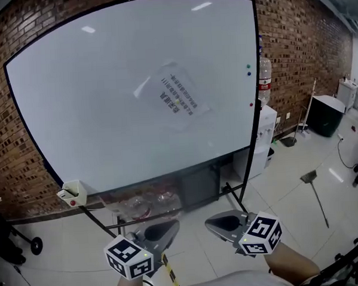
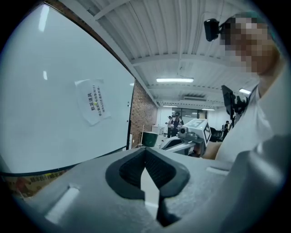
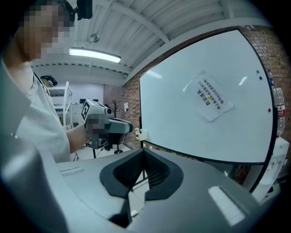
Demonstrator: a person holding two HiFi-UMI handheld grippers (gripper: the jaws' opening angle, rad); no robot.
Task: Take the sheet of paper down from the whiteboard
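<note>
The brick wall [image 1: 308, 40] fills the far side of the room, ahead of both grippers. Before it stands the whiteboard [image 1: 93, 108] on a black-framed stand. Its lower edge lies just above and beyond the jaw tips in the head view, and its right edge runs up past the right gripper [image 1: 221, 222].

Pale tiled floor [image 1: 288, 175] lies open between the grippers and the stand's legs. It widens off to the right gripper's outer side, where a long-handled floor tool [image 1: 316, 195] lies.

A white water dispenser [image 1: 266, 135] with its bottle stands just beyond the board's right edge.

The sheet of paper [image 1: 179, 96] is on the board, tilted and with printed lines. It sits high and ahead of both grippers, nearer the right one's side and well apart from either.

The left gripper [image 1: 161, 231] and the right gripper are low, side by side and apart. Each is clenched with its jaws together on nothing.

A small white tray [image 1: 74, 191] hangs at the board's lower left corner, beyond the left gripper's outer side. Small magnets [image 1: 248, 66] dot the right edge.
</note>
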